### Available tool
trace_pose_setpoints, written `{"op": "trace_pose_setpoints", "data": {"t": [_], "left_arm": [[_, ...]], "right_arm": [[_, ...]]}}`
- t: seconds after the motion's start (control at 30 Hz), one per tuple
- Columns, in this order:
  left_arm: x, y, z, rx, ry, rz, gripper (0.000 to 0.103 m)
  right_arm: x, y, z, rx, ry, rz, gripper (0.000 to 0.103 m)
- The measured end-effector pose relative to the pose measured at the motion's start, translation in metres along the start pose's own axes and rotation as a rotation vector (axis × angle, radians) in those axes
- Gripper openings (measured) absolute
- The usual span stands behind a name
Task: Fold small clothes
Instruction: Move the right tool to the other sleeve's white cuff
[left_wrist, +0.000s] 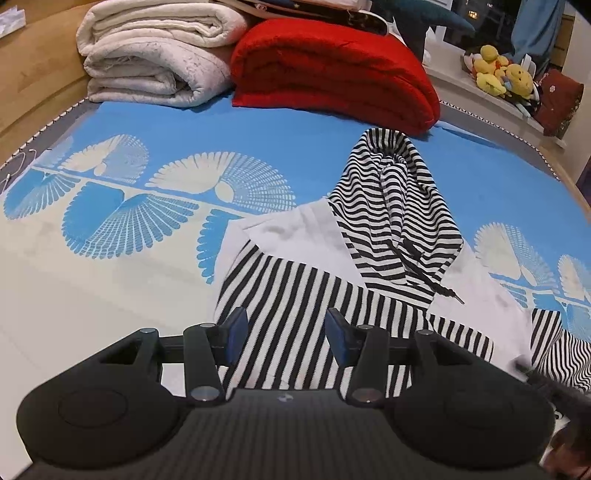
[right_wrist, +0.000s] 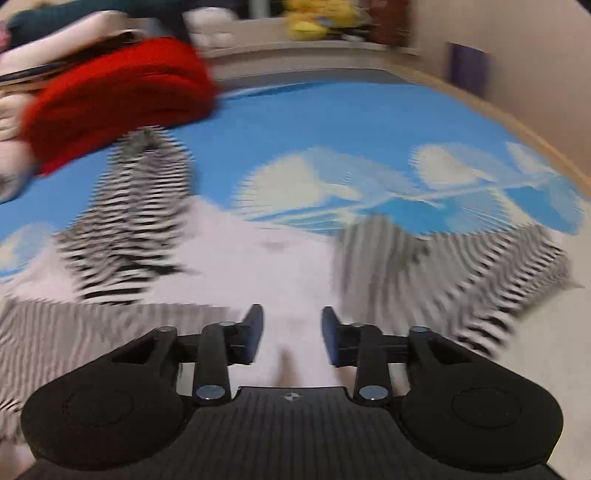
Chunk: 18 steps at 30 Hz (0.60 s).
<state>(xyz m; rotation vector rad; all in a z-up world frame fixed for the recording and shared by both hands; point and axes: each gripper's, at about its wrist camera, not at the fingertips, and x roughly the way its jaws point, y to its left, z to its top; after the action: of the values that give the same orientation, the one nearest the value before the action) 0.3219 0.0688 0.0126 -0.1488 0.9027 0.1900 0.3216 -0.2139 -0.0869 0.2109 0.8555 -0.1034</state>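
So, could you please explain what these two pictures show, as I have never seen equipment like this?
There is no robot here: a person holds a two-finger gripper in each hand, and a wide-angle camera on each looks forward along its fingers. The sharp picture comes from the left gripper, the blurred one from the right gripper. Both look down at a bed with a blue and white patterned cover. On it lies a small white hooded top with black stripes, its hood lying flat and one striped sleeve folded across the body. Behind it sit a folded red blanket and a folded cream quilt. Both grippers are open and hold nothing.
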Motion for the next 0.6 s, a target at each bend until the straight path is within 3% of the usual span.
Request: {"op": "trace_pose_setpoints", "data": {"t": [0.03, 0.07, 0.1, 0.17, 0.27, 0.37, 0.43, 0.6], "left_arm": [[0.000, -0.001, 0.000, 0.002, 0.003, -0.004, 0.052], [0.001, -0.002, -0.001, 0.004, 0.005, -0.006, 0.052], [0.001, -0.003, -0.001, 0.007, 0.007, -0.007, 0.052], [0.002, -0.005, -0.001, 0.011, 0.008, -0.006, 0.052], [0.003, -0.006, -0.001, 0.010, 0.012, -0.014, 0.054], [0.004, -0.007, -0.002, 0.011, 0.019, -0.015, 0.055], [0.005, -0.009, -0.003, 0.026, 0.023, -0.014, 0.056], [0.007, -0.015, -0.006, 0.051, 0.033, -0.023, 0.056]], "right_arm": [[0.014, -0.001, -0.004, -0.001, 0.092, 0.031, 0.048], [0.029, -0.004, -0.011, 0.000, 0.192, 0.022, 0.048], [0.037, -0.008, -0.017, 0.019, 0.236, -0.019, 0.052], [0.035, -0.015, -0.015, 0.069, 0.217, -0.033, 0.057], [0.026, -0.009, -0.007, 0.013, 0.121, 0.020, 0.057], [0.042, -0.026, -0.016, 0.102, 0.253, -0.025, 0.059], [0.034, -0.031, -0.008, 0.149, 0.237, -0.043, 0.056], [-0.002, -0.029, 0.010, 0.059, 0.100, -0.006, 0.056]]}}
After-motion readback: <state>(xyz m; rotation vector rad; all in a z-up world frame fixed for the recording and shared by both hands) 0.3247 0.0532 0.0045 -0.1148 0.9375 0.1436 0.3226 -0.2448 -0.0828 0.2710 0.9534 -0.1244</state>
